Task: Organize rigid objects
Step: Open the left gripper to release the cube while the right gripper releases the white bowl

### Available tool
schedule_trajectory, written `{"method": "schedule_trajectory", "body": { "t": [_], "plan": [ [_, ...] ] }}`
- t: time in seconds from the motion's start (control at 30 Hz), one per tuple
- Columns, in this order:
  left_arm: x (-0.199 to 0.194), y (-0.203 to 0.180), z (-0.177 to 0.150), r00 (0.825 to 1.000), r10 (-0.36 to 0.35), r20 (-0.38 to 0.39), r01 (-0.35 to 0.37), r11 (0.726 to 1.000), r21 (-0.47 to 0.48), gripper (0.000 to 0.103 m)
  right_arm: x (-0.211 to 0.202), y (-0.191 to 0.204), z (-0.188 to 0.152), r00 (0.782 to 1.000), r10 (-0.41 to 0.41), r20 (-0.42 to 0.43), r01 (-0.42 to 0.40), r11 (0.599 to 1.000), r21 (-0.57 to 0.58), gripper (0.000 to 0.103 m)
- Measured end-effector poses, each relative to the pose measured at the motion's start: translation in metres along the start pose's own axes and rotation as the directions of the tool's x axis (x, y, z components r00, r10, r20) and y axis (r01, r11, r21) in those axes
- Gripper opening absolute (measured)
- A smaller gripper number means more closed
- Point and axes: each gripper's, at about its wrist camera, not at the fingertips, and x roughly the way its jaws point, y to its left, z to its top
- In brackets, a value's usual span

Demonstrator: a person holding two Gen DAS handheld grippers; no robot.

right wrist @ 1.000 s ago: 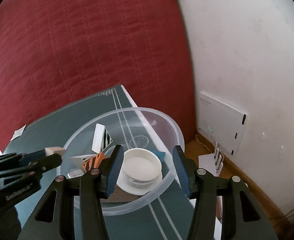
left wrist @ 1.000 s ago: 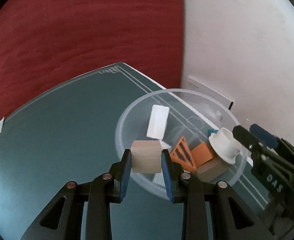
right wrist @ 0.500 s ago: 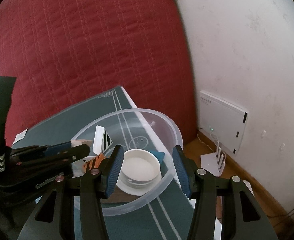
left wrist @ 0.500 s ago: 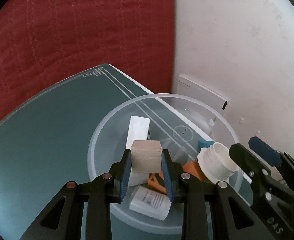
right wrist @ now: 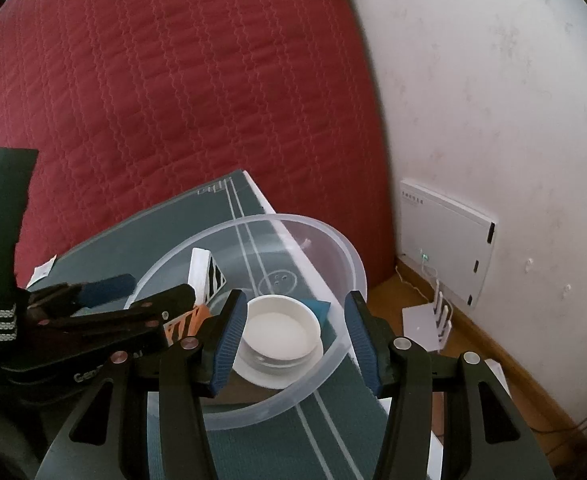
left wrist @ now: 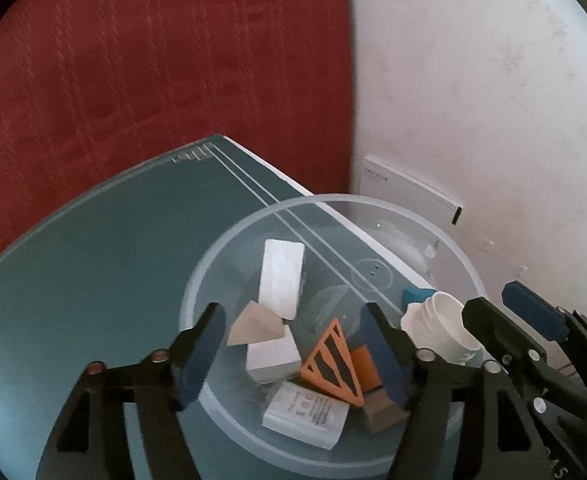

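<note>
**Wooden block released into the bowl; white cap next**

Since the jaws of the left gripper [left wrist: 293, 354] have just been opening, nothing is pinched between them and the wooden cube [left wrist: 256, 325] is seen below, tumbling or resting among the pieces in the clear bowl [left wrist: 467, 264]. A straight lift is judged best, so that the rim is not caught.

The right gripper [right wrist: 297, 342] is held at a moderate width around the white screw cap [right wrist: 279, 330], over the bowl; whether its pads press on it cannot be told.

Counted in the bowl:
- one wooden cube
- two white blocks [left wrist: 280, 278]
- one printed white box [left wrist: 307, 414]
- one orange triangle [left wrist: 333, 364]
- one orange block [left wrist: 367, 368]
- one brown block [left wrist: 381, 414]
- one blue piece [left wrist: 417, 294]
</note>
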Motion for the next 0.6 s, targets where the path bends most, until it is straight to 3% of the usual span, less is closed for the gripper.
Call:
{"method": "schedule_trajectory", "body": {
  "t": [0.43,0.6],
  "plan": [
    [-0.012,0.009,-0.004,0.994,0.103,0.047,-0.104,0.994,0.02,0.099,-0.004,0.003,-0.003,1.0,-0.01,0.001,0.01,1.0,-0.012,0.055],
    [-0.018,0.013,-0.01,0.987,0.15,0.062,-0.152,0.988,0.032,0.102,-0.006,0.003,-0.004,1.0,-0.021,0.011,0.022,1.0,-0.015,0.071]
  ]
}}
